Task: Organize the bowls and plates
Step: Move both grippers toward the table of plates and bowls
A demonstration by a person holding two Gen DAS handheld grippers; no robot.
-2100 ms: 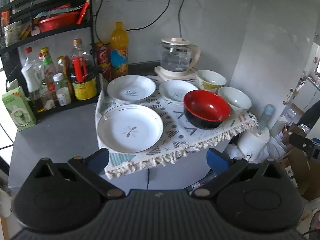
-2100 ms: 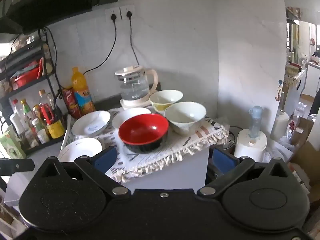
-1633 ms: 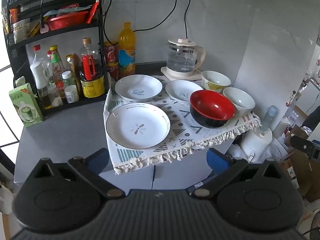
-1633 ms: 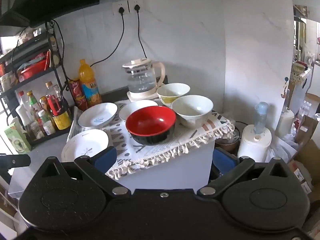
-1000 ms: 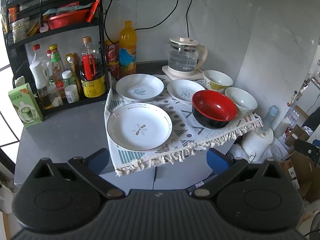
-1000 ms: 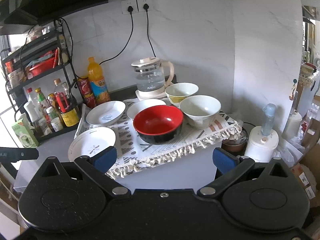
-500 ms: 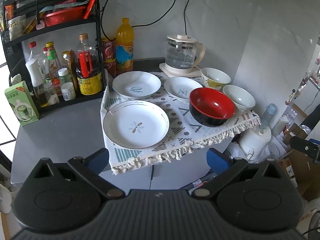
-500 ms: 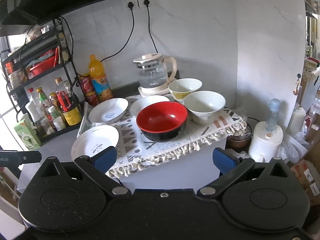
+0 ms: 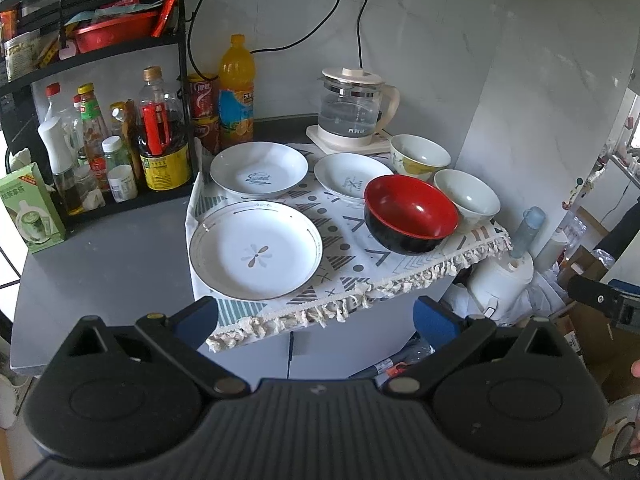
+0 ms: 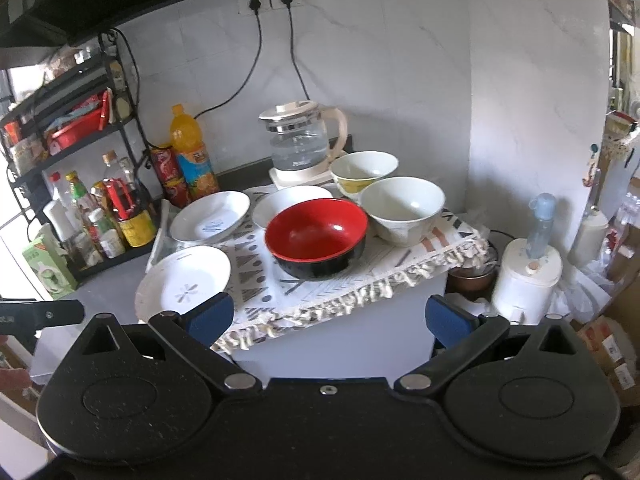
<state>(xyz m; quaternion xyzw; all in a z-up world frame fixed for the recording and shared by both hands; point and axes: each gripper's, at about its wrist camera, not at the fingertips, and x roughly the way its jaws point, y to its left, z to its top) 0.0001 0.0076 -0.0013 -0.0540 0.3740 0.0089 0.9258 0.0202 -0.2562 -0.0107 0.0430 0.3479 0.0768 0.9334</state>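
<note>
Nothing on the cloth had shifted over the last two seconds; only my two viewpoints had drifted a little, swaying side to side in front of the counter without closing in. Both the left gripper and the right gripper hung back off the table edge with jaws spread wide and nothing between them. On the patterned cloth the large flower plate sat nearest, the lettered plate and the smaller plate behind it, then the red bowl, the white bowl and the yellow-patterned bowl by the kettle. I judged that no stacking had begun, so my drifting counted as lining up, probably for the near plate
</note>
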